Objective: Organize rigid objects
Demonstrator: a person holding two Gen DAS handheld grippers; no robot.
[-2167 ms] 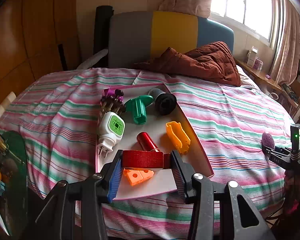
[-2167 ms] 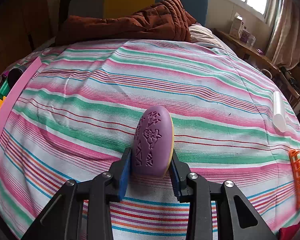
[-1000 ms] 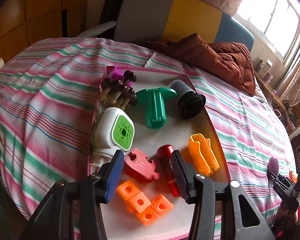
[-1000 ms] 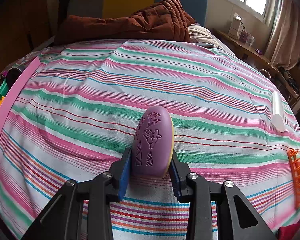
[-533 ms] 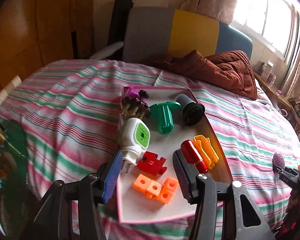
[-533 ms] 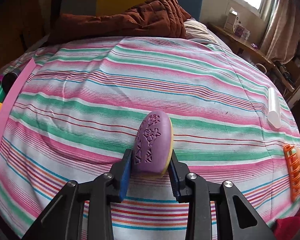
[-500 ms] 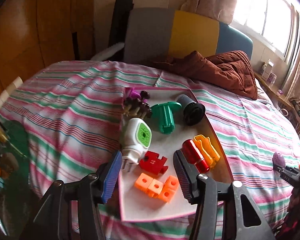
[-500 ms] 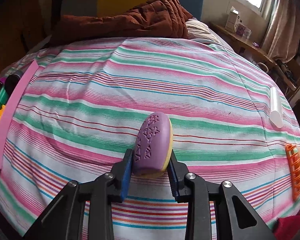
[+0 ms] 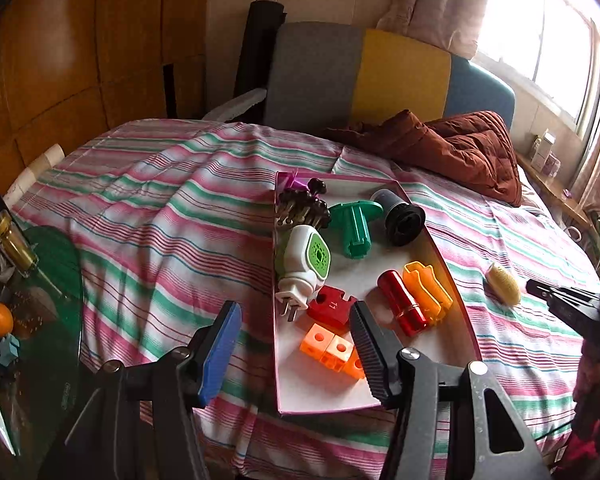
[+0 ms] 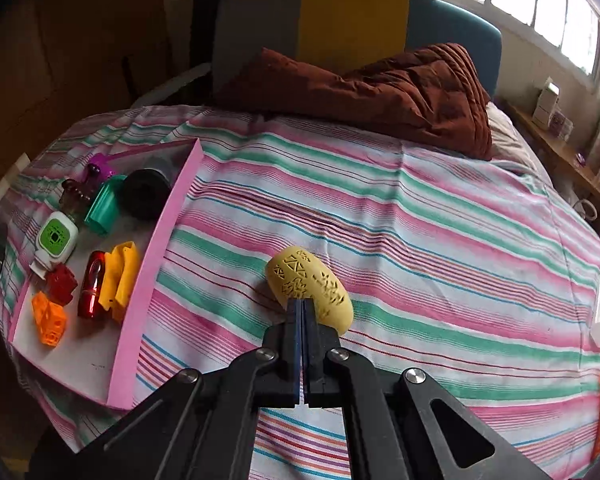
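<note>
- right wrist view: the striped bed (image 10: 420, 208) fills the room's middle, and the pink-rimmed tray (image 10: 140, 300) of sorted pieces sits on its left part, well apart from the loose piece.
- the right tongs (image 10: 302, 304) are pinched fully together with nothing between them. i'd judge they must spread before any pickup.
- the left tongs (image 9: 293, 309) hang over the tray's near end. their jaws have just been opening, they stand wide, and they hold nothing.
- the yellow oval piece (image 10: 312, 288) lies on the sheet at the tips of the right tongs, which overlap its near edge in the view. i can't tell if they touch it.
- its long axis runs slantwise, from far-left to near-right, across the line of the tongs. it looks as if the wrist would need a turn to close across the narrow width.
- the right hand is much nearer to it. the tray lies off to its left.
- the red notched block (image 9: 331, 310) in the tray bears what looks like "11". the boxes on the window ledge are too small to read.
</note>
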